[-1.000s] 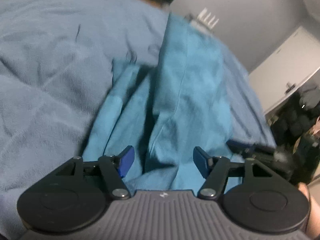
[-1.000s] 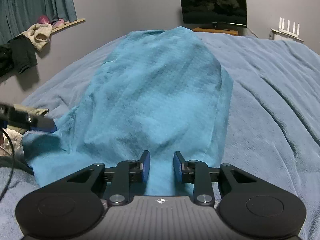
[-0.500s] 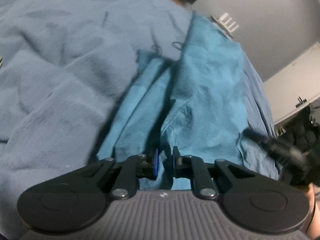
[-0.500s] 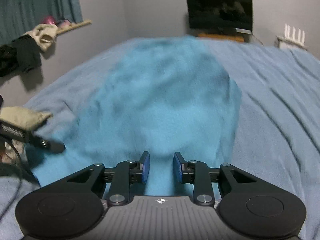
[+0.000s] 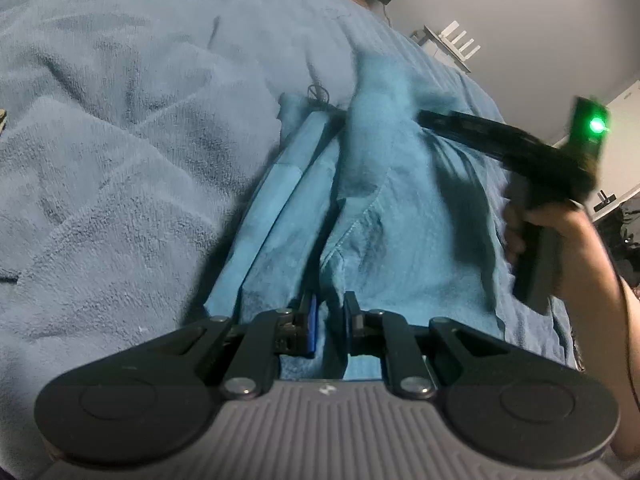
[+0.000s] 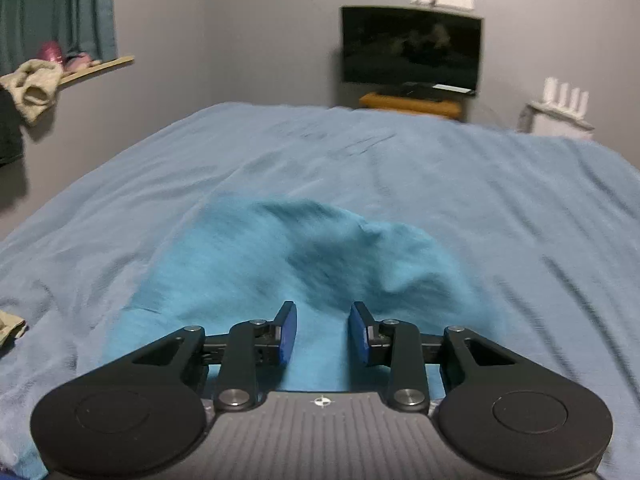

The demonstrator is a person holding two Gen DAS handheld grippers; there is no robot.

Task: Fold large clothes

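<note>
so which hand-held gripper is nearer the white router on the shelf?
Right. The right hand-held gripper reaches out over the teal garment toward the router; the left hand-held gripper sits back, shut on the garment's near edge.

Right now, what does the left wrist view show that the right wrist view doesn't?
Left only: the left gripper shut on the teal garment's near edge, plus the right hand. Right only: the right gripper, jaws opening around the cloth, a TV, a shelf. Both: garment, blue blanket, white router.
</note>
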